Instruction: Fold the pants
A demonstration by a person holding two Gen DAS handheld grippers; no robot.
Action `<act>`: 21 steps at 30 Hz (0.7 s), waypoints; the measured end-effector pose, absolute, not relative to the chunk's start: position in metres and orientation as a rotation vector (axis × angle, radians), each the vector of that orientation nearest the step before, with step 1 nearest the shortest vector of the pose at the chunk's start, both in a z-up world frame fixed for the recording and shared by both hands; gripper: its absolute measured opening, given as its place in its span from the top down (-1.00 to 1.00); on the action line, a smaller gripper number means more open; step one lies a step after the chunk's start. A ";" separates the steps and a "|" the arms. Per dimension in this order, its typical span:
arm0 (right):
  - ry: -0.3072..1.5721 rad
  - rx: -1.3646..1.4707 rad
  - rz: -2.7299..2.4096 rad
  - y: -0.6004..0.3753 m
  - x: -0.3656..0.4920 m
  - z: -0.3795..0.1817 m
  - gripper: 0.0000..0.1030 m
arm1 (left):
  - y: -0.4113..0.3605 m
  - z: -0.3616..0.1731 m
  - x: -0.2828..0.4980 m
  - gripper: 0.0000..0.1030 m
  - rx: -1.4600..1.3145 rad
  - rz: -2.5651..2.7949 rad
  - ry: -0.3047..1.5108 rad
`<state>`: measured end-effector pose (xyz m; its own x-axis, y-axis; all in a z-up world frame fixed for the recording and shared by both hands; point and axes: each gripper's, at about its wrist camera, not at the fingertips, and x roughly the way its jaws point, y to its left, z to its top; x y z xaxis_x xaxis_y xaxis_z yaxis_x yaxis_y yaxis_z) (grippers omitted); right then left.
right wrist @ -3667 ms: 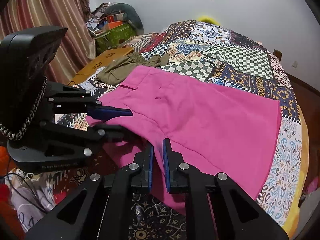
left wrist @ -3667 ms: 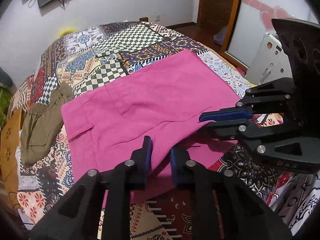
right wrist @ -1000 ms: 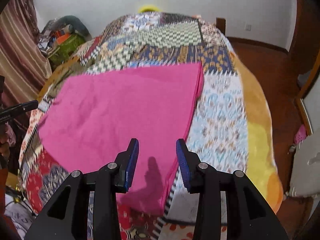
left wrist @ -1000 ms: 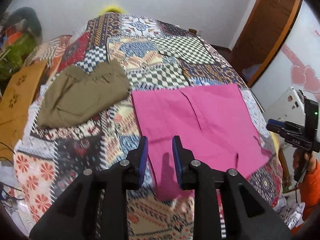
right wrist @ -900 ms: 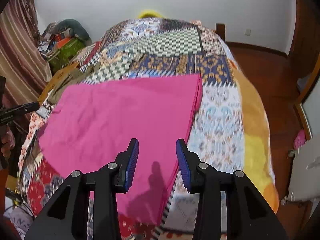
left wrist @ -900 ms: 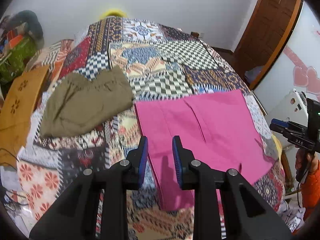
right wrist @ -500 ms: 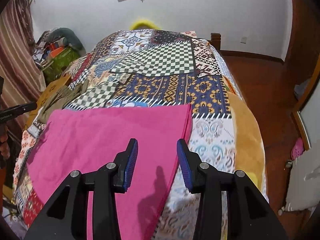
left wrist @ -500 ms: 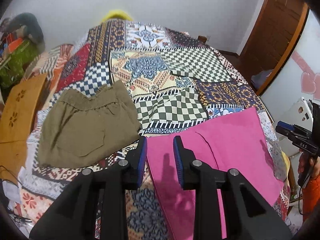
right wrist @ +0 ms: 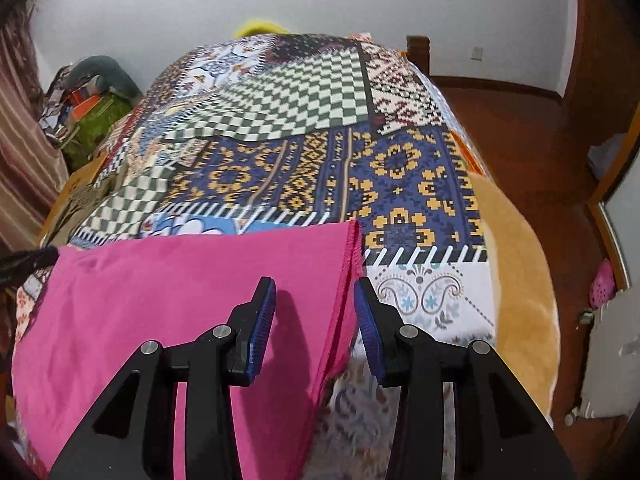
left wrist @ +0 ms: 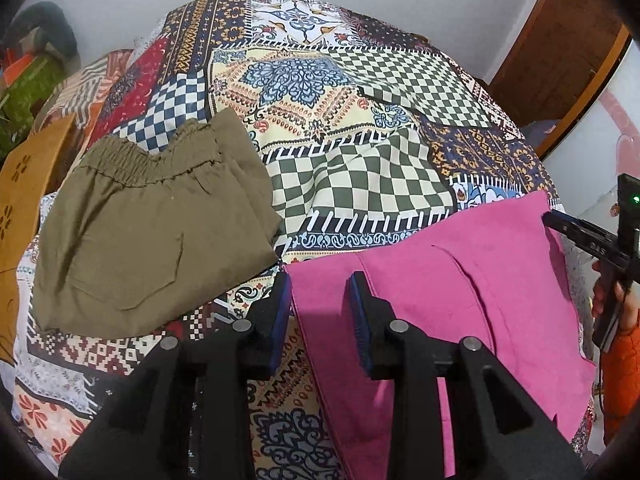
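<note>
Pink pants lie flat on the patchwork bed, folded lengthwise. My left gripper is open just above their far left corner, the waist end. In the right wrist view the pants fill the lower left. My right gripper is open over their far right corner, the hem edge running between its fingers. Neither gripper holds cloth. The right gripper also shows at the right edge of the left wrist view.
Folded olive shorts lie on the bed left of the pink pants. The patchwork bedspread stretches beyond. A brown board leans at the bed's left. Wooden floor and a door lie to the right.
Both grippers let go of the near edge of the pants, opened and moved forward across them to the far corners, the left one toward the olive shorts.
</note>
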<state>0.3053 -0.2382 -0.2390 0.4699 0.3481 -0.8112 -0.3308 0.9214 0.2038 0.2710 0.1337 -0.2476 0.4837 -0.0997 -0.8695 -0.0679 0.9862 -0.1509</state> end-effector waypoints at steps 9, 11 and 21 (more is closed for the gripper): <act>0.968 0.057 0.416 -0.235 0.317 -0.245 0.26 | 0.137 -0.251 0.272 0.41 -0.185 -0.026 1.072; 0.971 0.057 0.434 -0.232 0.317 -0.246 0.26 | 0.140 -0.252 0.271 0.41 -0.218 -0.033 1.074; 0.951 0.004 0.471 -0.218 0.310 -0.249 0.75 | 0.125 -0.248 0.276 0.89 -0.146 -0.052 1.054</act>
<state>0.3105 -0.2182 -0.2488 0.4875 0.3890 -0.7817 -0.3853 0.8992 0.2071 0.2757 0.1251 -0.2478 0.4936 -0.1127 -0.8624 -0.0271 0.9891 -0.1448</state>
